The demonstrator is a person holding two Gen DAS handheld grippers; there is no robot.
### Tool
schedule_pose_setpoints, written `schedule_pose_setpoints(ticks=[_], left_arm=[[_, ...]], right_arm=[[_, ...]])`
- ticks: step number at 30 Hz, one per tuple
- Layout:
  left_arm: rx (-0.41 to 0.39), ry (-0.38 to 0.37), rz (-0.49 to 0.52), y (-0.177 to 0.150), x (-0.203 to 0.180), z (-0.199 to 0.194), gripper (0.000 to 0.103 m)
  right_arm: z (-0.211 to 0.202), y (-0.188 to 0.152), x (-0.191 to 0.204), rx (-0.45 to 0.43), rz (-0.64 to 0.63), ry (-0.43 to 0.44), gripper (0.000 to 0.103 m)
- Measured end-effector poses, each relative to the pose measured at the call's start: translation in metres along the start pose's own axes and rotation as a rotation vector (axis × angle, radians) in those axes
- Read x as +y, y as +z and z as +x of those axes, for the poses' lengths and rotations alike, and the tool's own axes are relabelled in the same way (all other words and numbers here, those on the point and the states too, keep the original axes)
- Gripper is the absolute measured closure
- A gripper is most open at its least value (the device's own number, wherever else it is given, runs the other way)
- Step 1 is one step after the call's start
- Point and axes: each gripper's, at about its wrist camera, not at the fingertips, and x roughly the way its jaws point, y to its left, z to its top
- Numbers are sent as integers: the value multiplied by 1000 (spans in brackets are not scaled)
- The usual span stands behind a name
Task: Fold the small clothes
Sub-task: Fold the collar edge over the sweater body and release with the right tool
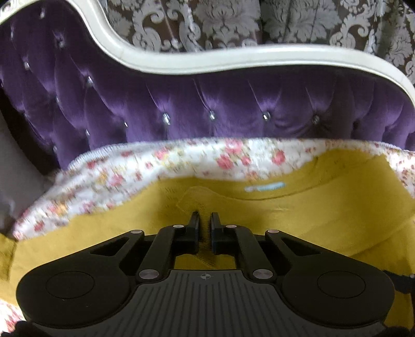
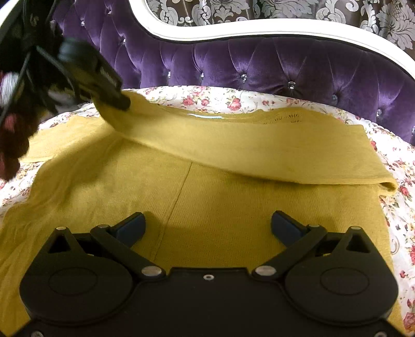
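Note:
A mustard-yellow knit garment lies spread on a floral cover, its pale neck label toward the sofa back. My left gripper is shut on a fold of the yellow knit, which shows between its fingers. The right wrist view has that left gripper at the upper left, pinching the garment near the shoulder and holding a fold raised above the rest. My right gripper hovers open over the garment's lower body, nothing between its blue-padded fingers.
The floral cover lies over a sofa seat. A purple tufted backrest with a curved white frame rises right behind it. A patterned curtain hangs beyond. A person's dark patterned sleeve is at the left edge.

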Motion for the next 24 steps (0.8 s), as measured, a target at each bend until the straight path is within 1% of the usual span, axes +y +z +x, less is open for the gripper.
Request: schedule_pose_setpoints(ticks=[2,4,8,11,14,20,22,24], left_arm=[[-8,21,10,4,5,0,95],[2,35,5,5,11,5,95],[84,39,-11,-7,22,26,94],[126,63,-25,-19,29,42,91],[84,76,-32,-27,32,40,88],[36,33,-72,-30,40,35,88],[8,46,-40,-30,37,31,88],[-35,80,7,-31,34,27,88]], right_arm=[[0,0,0,0,0,0,1],[0,0,1,0,0,0,1],[0,0,1,1,-1,-2,1],[0,0,2,0,-2,-2,1],[1,0,2,1,-3,-3,1],[0,0,2,1,-3,-3,0],[0,0,2,0,-3,-3,0],[0,0,3,0,-3,-2,0]])
